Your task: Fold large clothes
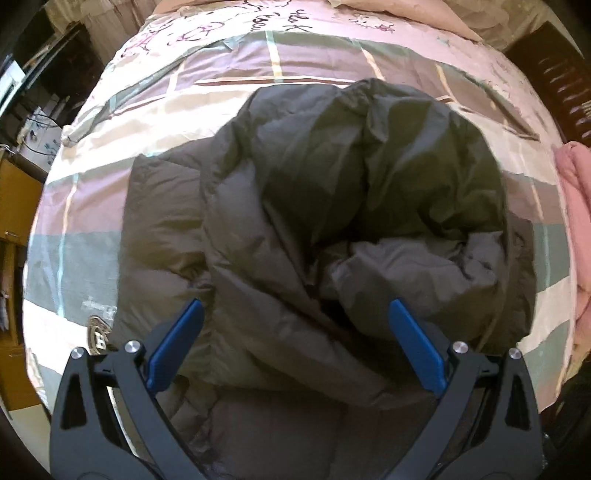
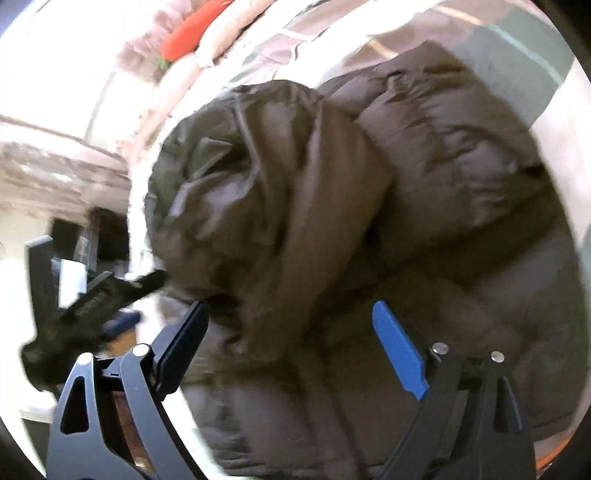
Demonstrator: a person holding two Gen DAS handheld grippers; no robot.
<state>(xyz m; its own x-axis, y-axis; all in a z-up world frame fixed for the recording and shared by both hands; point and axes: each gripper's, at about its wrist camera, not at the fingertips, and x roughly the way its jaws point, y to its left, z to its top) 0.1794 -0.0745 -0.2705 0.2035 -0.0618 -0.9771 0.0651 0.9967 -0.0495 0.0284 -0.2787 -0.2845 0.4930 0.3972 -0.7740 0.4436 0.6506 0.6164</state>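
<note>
A dark olive puffer jacket lies bunched on the bed, its hood or upper part folded over the quilted body. My left gripper hangs just above its near part, jaws wide, blue pads on either side of a fold without pressing it. In the right wrist view the same jacket fills the frame, a rounded bulge of it toward the left. My right gripper is open above the fabric, nothing held between its fingers. A blurred black gripper part shows at the left.
The bed has a plaid pink, green and cream cover. Pink cloth lies at its right edge. A wooden cabinet and cluttered furniture stand to the left. An orange-red plush thing lies among pillows at the bed's head.
</note>
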